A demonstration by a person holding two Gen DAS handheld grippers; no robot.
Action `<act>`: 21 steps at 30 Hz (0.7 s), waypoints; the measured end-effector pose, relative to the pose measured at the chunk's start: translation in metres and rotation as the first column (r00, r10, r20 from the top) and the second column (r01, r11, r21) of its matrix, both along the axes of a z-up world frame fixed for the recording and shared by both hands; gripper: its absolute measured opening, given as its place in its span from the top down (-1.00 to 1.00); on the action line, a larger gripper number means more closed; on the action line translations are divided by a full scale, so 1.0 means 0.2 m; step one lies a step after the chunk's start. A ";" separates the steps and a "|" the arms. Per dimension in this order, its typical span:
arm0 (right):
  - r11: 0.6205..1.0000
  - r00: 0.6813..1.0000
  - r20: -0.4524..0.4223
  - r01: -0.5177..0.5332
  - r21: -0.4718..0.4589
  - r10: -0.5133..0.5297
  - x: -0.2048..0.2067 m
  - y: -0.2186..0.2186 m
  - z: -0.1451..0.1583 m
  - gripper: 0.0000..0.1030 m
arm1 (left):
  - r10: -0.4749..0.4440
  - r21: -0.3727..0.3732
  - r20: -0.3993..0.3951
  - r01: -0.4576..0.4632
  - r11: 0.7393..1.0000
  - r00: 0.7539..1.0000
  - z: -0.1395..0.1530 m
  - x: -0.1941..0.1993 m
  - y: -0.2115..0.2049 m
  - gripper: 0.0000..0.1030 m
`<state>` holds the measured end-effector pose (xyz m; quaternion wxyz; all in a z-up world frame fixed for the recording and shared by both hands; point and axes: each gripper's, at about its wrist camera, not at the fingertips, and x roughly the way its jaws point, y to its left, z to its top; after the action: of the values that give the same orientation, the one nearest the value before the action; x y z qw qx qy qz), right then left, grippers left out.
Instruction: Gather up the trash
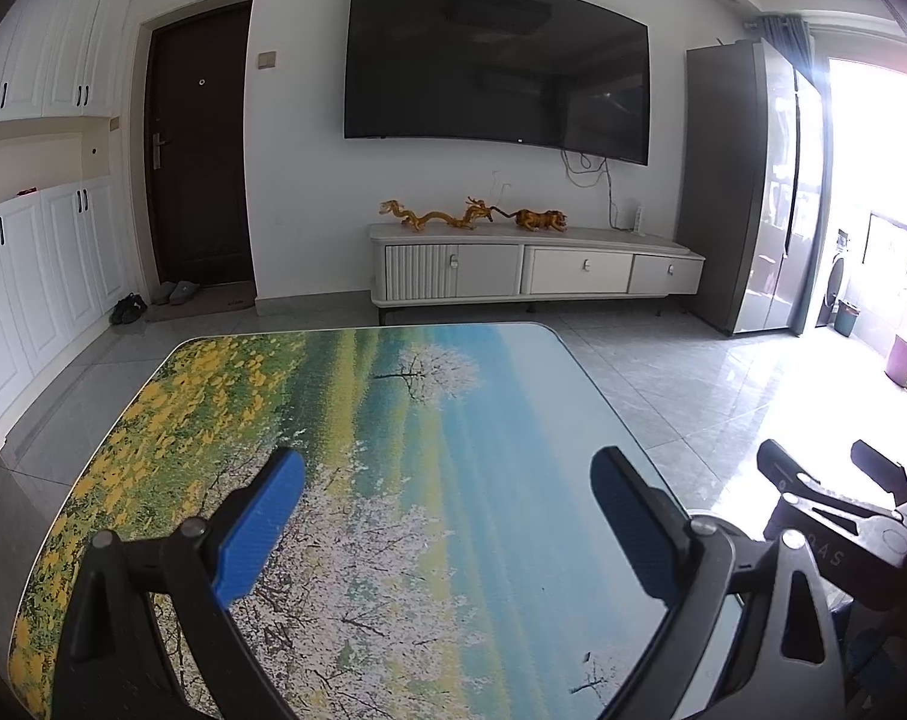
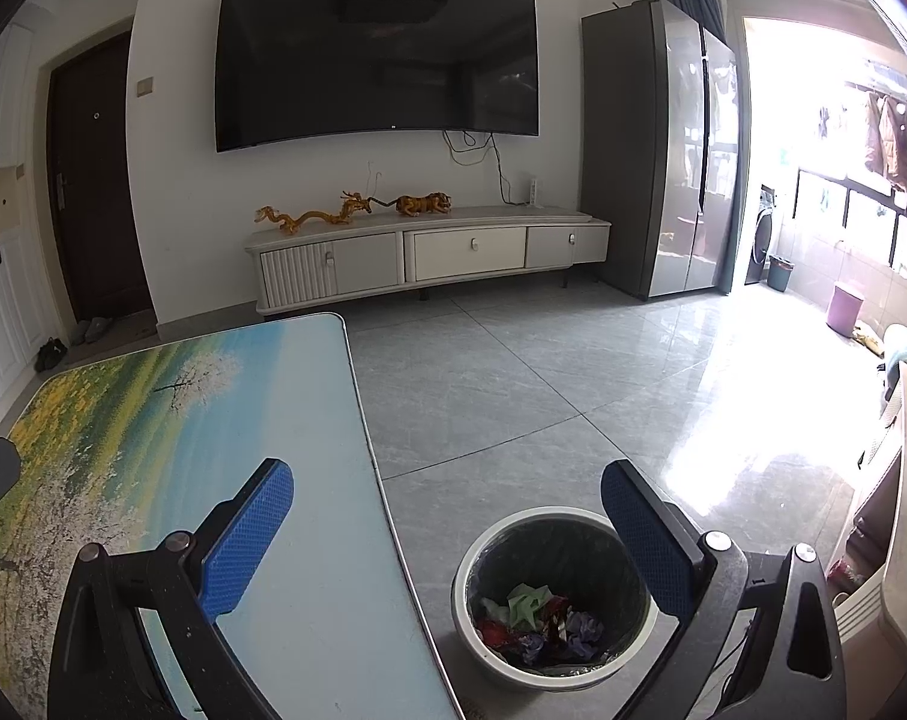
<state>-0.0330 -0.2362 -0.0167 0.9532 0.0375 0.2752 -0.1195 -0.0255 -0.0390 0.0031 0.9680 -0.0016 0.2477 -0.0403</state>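
A round white bin [image 2: 471, 636] with a dark liner stands on the floor beside the table's right edge. Crumpled trash [image 2: 537, 618] in green, red and purple lies in its bottom. My right gripper [image 2: 447, 516] hangs open above the gap between table and bin, nothing between its blue pads. Over the table [image 1: 393, 450] with the landscape print, my left gripper [image 1: 447, 510] is open and holds nothing. The right gripper [image 1: 825, 480] shows at the right edge of the left wrist view. I see no loose trash on the table top.
A white TV cabinet [image 2: 429, 258] with dragon and tiger figures stands under a wall TV [image 2: 375, 54]. A grey fridge [image 2: 663, 144] is at the right, white cupboards [image 1: 27, 276] and a dark door [image 1: 195, 150] at the left. Grey tile floor [image 2: 543, 372] lies between.
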 end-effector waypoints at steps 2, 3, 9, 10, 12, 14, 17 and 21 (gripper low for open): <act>1.000 1.000 0.000 0.000 0.000 0.000 0.00 0.00 0.00 -1.00 | -0.002 0.000 -0.002 0.002 1.000 1.000 0.00 0.00 0.00 -0.88; 1.000 1.000 0.000 0.000 0.000 0.000 0.00 0.00 0.00 -1.00 | -0.003 -0.001 -0.003 0.003 1.000 1.000 0.00 0.00 0.00 -0.88; 1.000 1.000 0.000 0.002 0.000 -0.002 0.00 -0.01 0.00 -1.00 | -0.003 -0.005 -0.009 0.003 1.000 1.000 -0.01 0.00 -0.01 -0.88; 1.000 1.000 0.000 0.001 0.000 -0.001 0.00 -0.01 0.00 -1.00 | -0.003 -0.005 -0.010 0.003 1.000 1.000 -0.01 0.00 -0.01 -0.88; 1.000 1.000 0.000 0.001 0.000 -0.001 0.00 -0.01 0.00 -1.00 | -0.003 -0.007 -0.012 0.003 1.000 1.000 -0.02 0.00 -0.01 -0.88; 1.000 1.000 0.000 0.002 0.000 -0.002 -0.01 -0.01 0.00 -1.00 | -0.003 -0.009 -0.014 0.003 1.000 1.000 -0.02 0.00 0.00 -0.88; 1.000 1.000 -0.001 0.002 -0.001 -0.002 -0.01 -0.01 0.00 -1.00 | -0.003 -0.008 -0.013 0.003 1.000 1.000 -0.02 0.00 0.00 -0.88; 1.000 1.000 0.000 0.002 -0.001 -0.002 0.00 -0.01 0.00 -1.00 | -0.001 -0.008 -0.015 0.001 1.000 1.000 -0.02 0.00 0.00 -0.88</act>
<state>-0.0339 -0.2382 -0.0175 0.9531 0.0375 0.2750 -0.1205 -0.0252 -0.0385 -0.0007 0.9661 -0.0058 0.2549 -0.0417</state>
